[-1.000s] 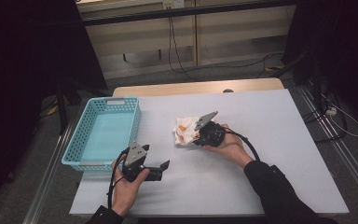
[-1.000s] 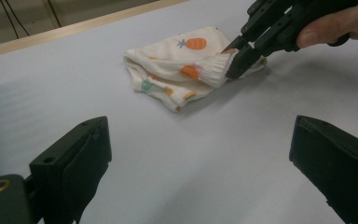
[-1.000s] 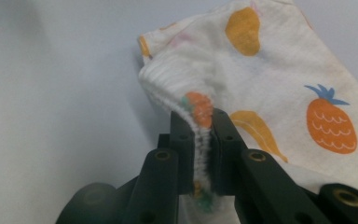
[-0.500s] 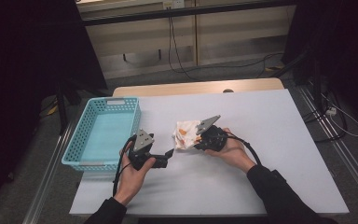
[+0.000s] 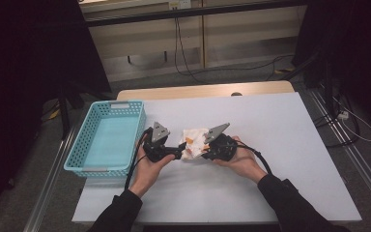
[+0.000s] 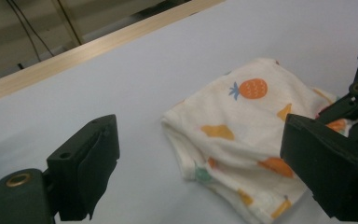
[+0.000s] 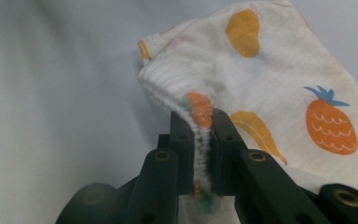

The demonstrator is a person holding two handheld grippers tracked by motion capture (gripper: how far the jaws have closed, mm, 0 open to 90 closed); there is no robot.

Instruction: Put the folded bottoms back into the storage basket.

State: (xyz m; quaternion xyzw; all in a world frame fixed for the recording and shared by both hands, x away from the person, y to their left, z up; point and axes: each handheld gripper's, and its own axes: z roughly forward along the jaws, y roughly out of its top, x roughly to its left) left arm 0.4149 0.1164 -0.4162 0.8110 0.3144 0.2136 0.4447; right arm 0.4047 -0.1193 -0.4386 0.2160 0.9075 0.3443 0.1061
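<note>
— Two grippers, one cloth: where do you have them?

— Your right gripper (image 5: 204, 147) pinches the ribbed hem of the fruit-print cloth (image 5: 193, 142); in the right gripper view (image 7: 200, 135) its jaws are pressed together on that edge, with the fabric standing up between them. Your left gripper (image 5: 181, 151) has its jaws spread wide; in the left gripper view (image 6: 200, 163) they straddle the cloth's (image 6: 242, 140) near corner, and I cannot tell whether either touches it.

— And the cloth itself?

— It lies folded and rumpled on the white table (image 5: 280, 125), near the middle, between your two hands. Its far edge lies flat on the table.

— Room around you?

— The blue basket (image 5: 84, 140) sits at the table's left edge, just beside your left hand (image 5: 147, 166), so that side is tight. To your right and beyond the cloth the tabletop is bare up to the wooden strip (image 5: 198, 92) along the far edge. The near edge runs under your forearms.
</note>
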